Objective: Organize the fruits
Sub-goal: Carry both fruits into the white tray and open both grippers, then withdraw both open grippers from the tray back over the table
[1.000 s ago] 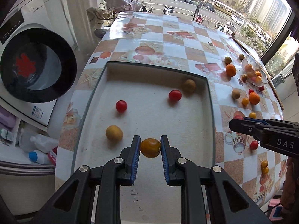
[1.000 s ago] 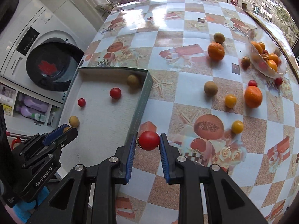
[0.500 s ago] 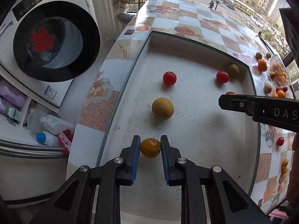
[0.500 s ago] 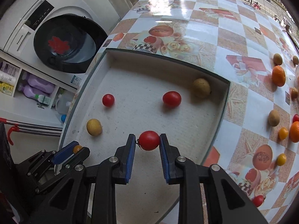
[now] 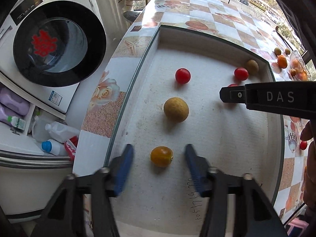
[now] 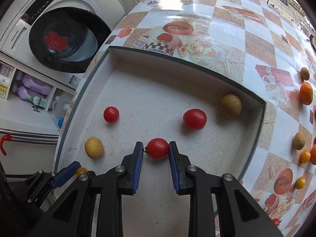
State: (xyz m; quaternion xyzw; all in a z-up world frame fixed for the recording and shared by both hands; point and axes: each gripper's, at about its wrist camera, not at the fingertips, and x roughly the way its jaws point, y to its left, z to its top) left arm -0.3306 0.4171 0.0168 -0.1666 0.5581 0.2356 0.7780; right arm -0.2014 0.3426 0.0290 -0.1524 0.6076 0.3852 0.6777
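Below, our left claw (image 5: 159, 165) was opening, its blue pads spread and blurred, clear of the small orange tomato (image 5: 161, 156) that lay between them on the floor of the white tray (image 5: 227, 138). Our right claw (image 6: 156, 152) was closed on a red tomato (image 6: 157, 148), both pads pressing its sides, low over the tray floor; whether the tomato touched the floor we could not tell.

Just beyond the orange tomato sat a round tan fruit (image 5: 176, 109), and past that another red tomato (image 5: 182, 75). Toward the tray's far right corner a third red tomato (image 6: 194, 118) lay close to a second tan fruit (image 6: 231, 105), which rested by the wall.

Outside the tray, on the patterned table (image 6: 227, 35), an orange (image 6: 306, 93), more tan fruits and small yellow tomatoes were scattered well apart from it. A washing machine (image 5: 49, 45) stood beside the table.
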